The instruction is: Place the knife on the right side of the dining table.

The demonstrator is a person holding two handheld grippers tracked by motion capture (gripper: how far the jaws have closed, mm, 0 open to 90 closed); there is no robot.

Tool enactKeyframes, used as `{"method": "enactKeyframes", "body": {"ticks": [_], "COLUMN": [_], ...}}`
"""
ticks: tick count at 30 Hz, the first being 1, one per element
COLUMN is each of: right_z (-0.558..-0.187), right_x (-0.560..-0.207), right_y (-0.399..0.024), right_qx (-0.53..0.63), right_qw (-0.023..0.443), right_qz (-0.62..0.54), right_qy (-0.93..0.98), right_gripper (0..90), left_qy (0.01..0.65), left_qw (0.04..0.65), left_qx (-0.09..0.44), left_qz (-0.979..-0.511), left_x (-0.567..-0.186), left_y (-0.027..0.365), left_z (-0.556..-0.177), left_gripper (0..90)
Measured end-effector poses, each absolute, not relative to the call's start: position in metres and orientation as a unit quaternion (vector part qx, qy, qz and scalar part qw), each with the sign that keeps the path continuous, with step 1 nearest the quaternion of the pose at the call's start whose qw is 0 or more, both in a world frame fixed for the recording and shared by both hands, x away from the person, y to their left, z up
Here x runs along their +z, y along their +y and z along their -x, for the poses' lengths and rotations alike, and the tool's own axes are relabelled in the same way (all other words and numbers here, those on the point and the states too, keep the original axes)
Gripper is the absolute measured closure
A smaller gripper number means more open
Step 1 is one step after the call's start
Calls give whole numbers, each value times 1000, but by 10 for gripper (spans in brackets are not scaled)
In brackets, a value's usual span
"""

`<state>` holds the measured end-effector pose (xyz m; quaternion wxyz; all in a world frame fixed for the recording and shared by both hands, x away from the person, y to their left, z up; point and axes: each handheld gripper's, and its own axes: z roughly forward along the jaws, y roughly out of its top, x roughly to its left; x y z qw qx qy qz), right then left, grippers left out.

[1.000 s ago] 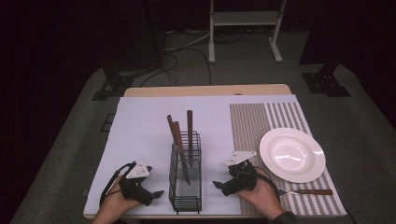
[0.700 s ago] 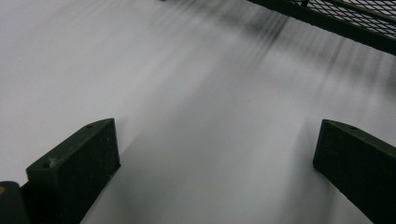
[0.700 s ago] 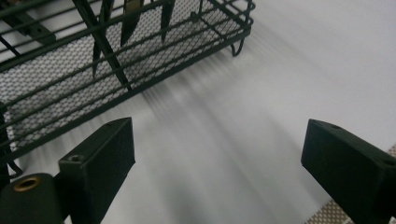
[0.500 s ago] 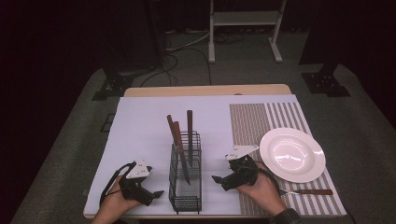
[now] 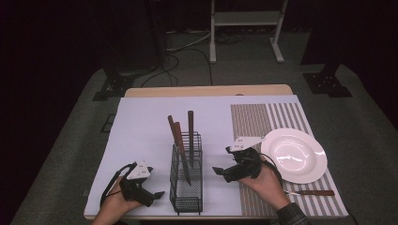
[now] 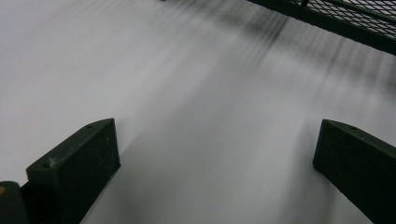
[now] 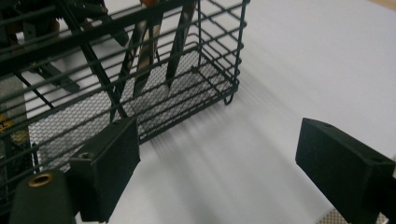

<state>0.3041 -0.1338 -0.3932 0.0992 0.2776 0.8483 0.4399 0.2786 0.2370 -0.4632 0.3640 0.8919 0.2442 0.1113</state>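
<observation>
I am holding both grippers, left gripper (image 5: 157, 194) and right gripper (image 5: 219, 170), fingers apart, flanking the wire caddy (image 5: 187, 187), probably readying to pull a knife (image 5: 190, 136).

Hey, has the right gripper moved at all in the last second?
Yes. The right gripper has lifted slightly and shifted toward the far edge, its grey plate now level with the white plate's near-left rim, beside the wire caddy.

Black wire basket (image 5: 187, 187); white plate (image 5: 294, 155) (striped mat (image 5: 263, 119))
</observation>
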Motion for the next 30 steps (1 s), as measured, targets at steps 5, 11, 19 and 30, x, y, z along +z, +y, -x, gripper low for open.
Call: {"method": "enactKeyframes", "body": {"ticks": [5, 11, 19, 30], "right_z": [-307, -311, -316, -323], "right_x": [-385, -377, -360, -343], "right_y": [-132, -131, -128, -124], "right_qx": [452, 461, 478, 495], "right_qw": [96, 95, 97, 96], "right_qz": [-276, -277, -274, -266], "right_qy": [843, 838, 829, 822], "right_gripper": [131, 135, 156, 226], "left_qy": [244, 244, 244, 244], "left_qw": [364, 364, 364, 363], "left_qx": [111, 111, 111, 111], "left_qz": [-892, -892, -892, -892], "left_x": [-463, -463, -463, -463], "left_y": [237, 237, 237, 237], "left_z": [-279, -279, -279, -279], "left_gripper": [0, 0, 0, 0]}}
